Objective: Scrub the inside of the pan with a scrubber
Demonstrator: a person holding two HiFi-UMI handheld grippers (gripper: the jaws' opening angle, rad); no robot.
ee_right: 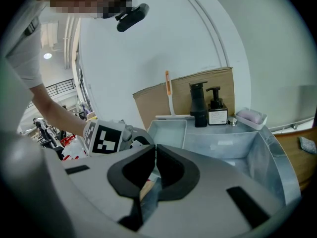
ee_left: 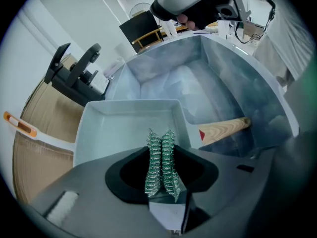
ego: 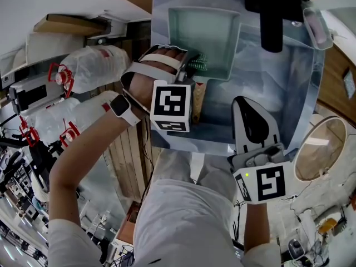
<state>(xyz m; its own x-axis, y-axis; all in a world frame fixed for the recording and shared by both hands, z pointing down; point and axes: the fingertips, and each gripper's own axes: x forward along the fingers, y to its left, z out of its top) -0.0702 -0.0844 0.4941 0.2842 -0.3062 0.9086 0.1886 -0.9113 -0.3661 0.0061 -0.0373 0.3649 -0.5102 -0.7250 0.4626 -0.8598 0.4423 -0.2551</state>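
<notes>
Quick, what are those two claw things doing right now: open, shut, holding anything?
The left gripper is closed on the green scrubber.
The right gripper has its fingers closed together, holding nothing.

Our left gripper (ego: 196,67) reaches in from the left edge of the sink (ego: 303,88), its jaws clamped on the green scrubber (ee_left: 161,157), which sticks out past their tips. Our left hand (ego: 153,74) is strapped to it, back upward, with a watch (ego: 120,106) on the wrist and the bare forearm (ego: 78,154) angling in from the left. Our right gripper (ego: 242,101) hangs over the sink's near edge, pointing away from us, jaws closed tip to tip with nothing between them.
</notes>
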